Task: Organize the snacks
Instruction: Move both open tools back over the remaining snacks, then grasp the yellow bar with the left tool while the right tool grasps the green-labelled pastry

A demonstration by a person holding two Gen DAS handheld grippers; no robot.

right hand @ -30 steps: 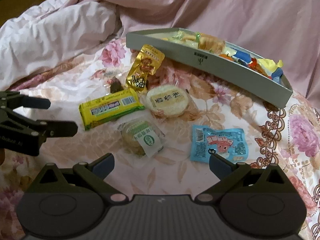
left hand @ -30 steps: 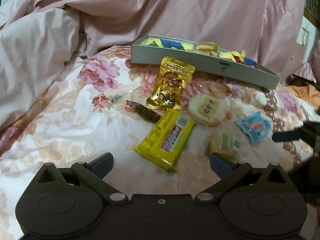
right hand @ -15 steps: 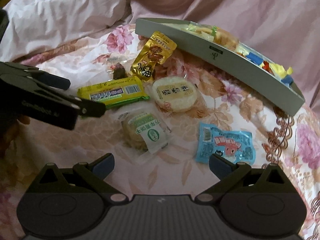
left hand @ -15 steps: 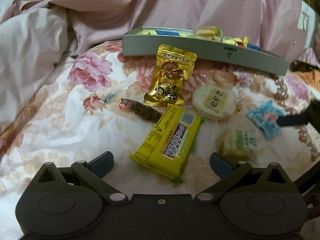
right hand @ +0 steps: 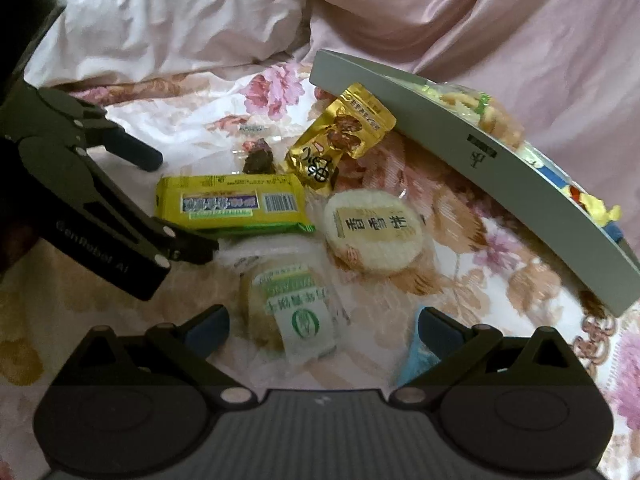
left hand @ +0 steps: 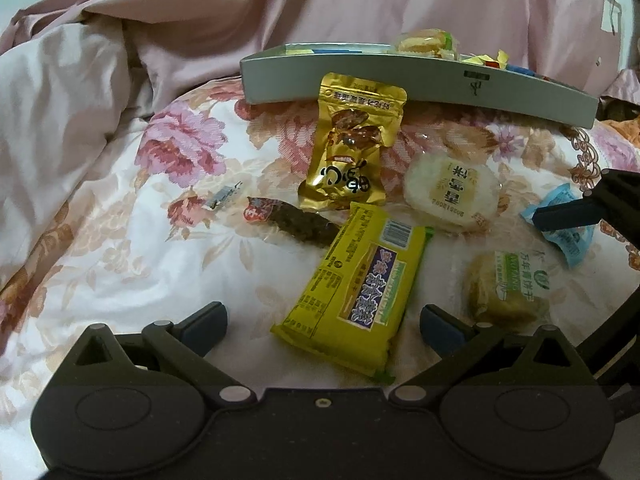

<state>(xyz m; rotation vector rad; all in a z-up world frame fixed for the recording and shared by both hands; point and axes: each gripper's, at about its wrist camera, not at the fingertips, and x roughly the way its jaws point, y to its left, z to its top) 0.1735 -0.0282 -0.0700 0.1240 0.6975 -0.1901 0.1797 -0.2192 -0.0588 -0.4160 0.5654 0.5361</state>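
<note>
Snacks lie on a floral bedspread. My left gripper (left hand: 322, 326) is open, its fingers on either side of the near end of a yellow wafer pack (left hand: 356, 288). My right gripper (right hand: 324, 328) is open around a green-labelled cookie pack (right hand: 294, 304), with a blue packet (right hand: 416, 356) under its right finger. A gold pouch (left hand: 352, 148), a round white rice cake (left hand: 452, 192), a dark candy (left hand: 296, 220) and a small silver wrapper (left hand: 224, 197) lie beyond. A grey box (left hand: 420, 84) holding several snacks stands at the back.
Pink bedding (left hand: 360, 4) is heaped behind the box and a pale quilt (left hand: 52, 92) rises on the left. The left gripper shows at the left of the right wrist view (right hand: 176, 200). The right gripper's finger (left hand: 568, 216) shows at the right edge of the left wrist view.
Both grippers have moved forward and lower toward the snacks. The yellow pack now sits between the left fingers, and the cookie pack between the right fingers. Both stay open.
</note>
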